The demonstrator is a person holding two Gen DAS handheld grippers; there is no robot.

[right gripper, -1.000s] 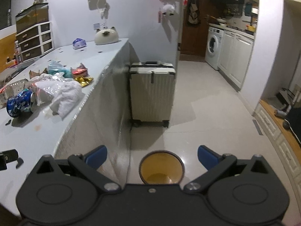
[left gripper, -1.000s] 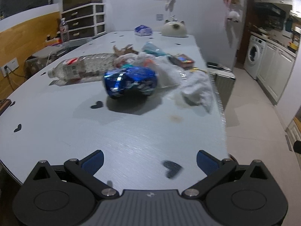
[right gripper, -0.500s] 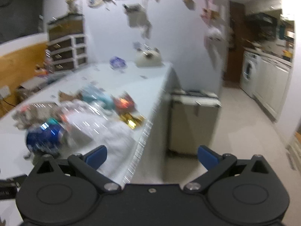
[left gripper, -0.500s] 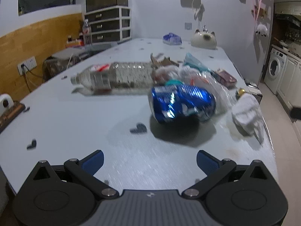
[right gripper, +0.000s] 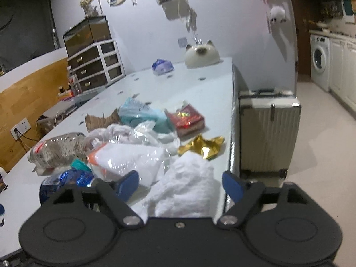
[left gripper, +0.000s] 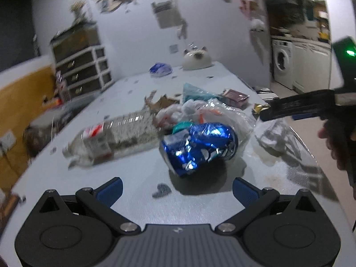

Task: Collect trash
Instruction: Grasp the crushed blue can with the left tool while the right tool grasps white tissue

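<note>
The trash lies heaped on the pale bench (right gripper: 200, 93), filling the middle of both frames. A crushed blue can (left gripper: 200, 146) lies on its side at the centre of the left wrist view, dented and glossy, its open end facing lower left. Behind it, toward the left, a clear plastic bottle (left gripper: 115, 138) with a red-and-white label lies flat. A crinkled clear plastic bag (right gripper: 131, 160) sits just beside the can, with a white crumpled tissue (right gripper: 189, 187) at the lower centre of the right wrist view, a gold foil wrapper (right gripper: 202, 146) near the bench edge and a red packet (right gripper: 187, 120) above it.

The left tool (left gripper: 176, 189) stands wide open and empty, short of the can. The right tool (right gripper: 181, 184) has just been narrowing its jaws; they are still apart, with the tissue between them but not pinched.
</note>
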